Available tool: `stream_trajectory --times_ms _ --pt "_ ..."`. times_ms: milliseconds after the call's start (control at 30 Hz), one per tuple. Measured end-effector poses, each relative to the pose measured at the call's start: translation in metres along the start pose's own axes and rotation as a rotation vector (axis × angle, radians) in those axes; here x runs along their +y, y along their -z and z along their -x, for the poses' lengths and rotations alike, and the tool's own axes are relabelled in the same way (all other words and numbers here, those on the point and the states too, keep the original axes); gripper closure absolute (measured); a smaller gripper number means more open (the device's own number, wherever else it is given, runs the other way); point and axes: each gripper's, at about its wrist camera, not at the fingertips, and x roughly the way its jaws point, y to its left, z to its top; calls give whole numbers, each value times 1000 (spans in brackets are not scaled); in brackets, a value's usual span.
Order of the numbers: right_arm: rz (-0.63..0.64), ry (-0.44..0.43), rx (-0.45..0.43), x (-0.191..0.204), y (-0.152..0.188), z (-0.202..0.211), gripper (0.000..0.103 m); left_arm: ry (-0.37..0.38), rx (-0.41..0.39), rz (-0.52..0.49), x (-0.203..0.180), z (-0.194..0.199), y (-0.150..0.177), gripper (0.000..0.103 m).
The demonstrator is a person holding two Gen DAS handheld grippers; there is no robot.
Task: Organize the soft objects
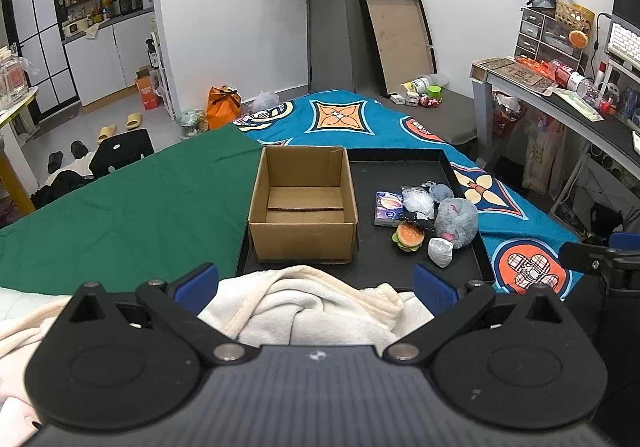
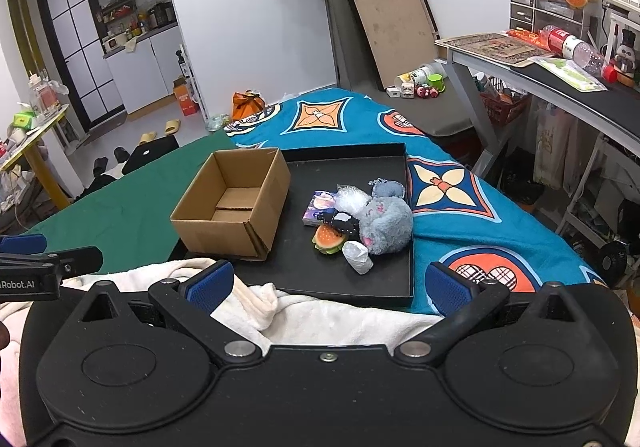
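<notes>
Both claws gape apart over the blanket (image 1: 304, 307); only the right wrist view shows the lettered left claw (image 2: 24, 247)

Two wrist fisheyes, low, facing forward, sharing cardboard box (image 1: 303, 203) and tray (image 2: 348, 163)

Black tray (image 1: 464, 187) near-left part hidden behind cardboard box (image 1: 304, 203); cream blanket (image 1: 320, 303) covers tray's near rim.

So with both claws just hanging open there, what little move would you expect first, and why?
Probably the right gripper reaches forward to the small white bundle, the nearest piece of the pile on the black tray. Both grippers are open and hold nothing, the cardboard box beside the pile is empty, and the pile lies on the right.
</notes>
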Motion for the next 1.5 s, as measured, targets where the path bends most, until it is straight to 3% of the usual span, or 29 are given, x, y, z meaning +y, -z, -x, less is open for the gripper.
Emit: stream_trajectory --times_ms 700,1100,1500 --pt "-4 -11 25 -3 -3 -11 0 -2 26 -5 -2 -11 1 1" --pt "-54 -42 37 -16 -7 -35 0 9 40 8 -1 -31 -7 1" --pt "-105 -59 32 -35 -6 -58 0 -34 77 52 8 -65 -14 1"
